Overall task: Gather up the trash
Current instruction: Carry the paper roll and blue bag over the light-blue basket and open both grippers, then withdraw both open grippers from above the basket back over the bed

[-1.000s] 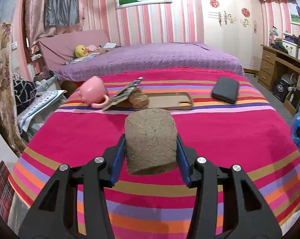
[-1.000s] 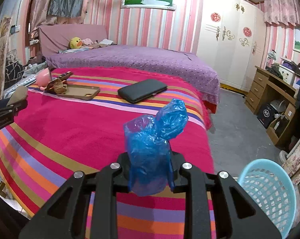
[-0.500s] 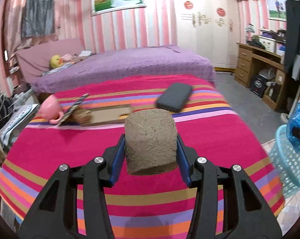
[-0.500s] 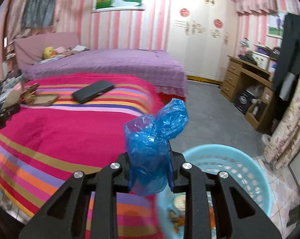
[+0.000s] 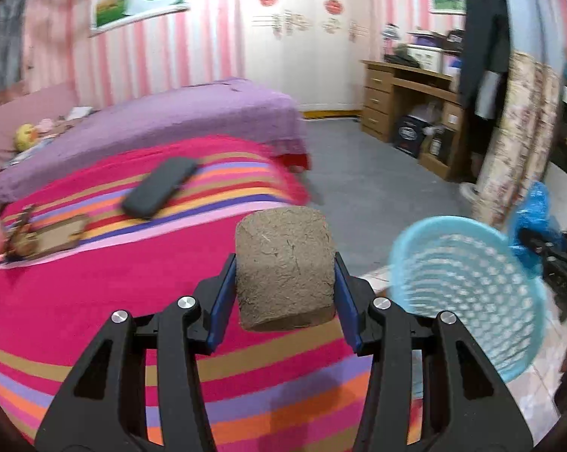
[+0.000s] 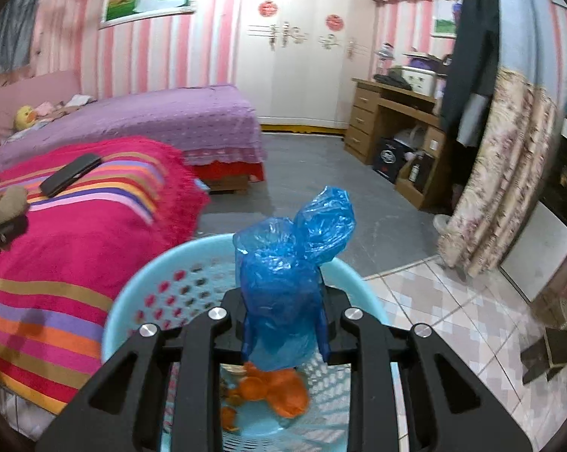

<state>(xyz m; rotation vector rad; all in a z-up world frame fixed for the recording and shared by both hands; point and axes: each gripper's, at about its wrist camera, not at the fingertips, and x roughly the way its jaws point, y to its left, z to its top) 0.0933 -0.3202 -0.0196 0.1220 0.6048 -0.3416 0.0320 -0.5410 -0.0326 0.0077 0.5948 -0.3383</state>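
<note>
Holding both loads, we had left tool (image 5: 285, 277) clamped on brown roll (image 5: 285, 263) w/ right tool (image 6: 283, 324) clamped on blue bag (image 6: 287, 263) over basket (image 6: 132, 293).

Both my hands swing away from the middle of the striped bed (image 5: 95, 293) toward the room's open floor. A second ago my right gripper (image 6: 283, 324) has the bed under its blue plastic bag (image 6: 291, 263), with the light blue basket (image 6: 132, 301) off at the lower right; now the bag hangs over the basket's mouth, above orange peels (image 6: 279, 391) on its bottom. My left gripper (image 5: 283, 282), then facing the pink mug and the phone case square on, now looks past the bed's corner, its brown paper roll (image 5: 285, 263) over the edge, and the basket comes into its view at the right.
</note>
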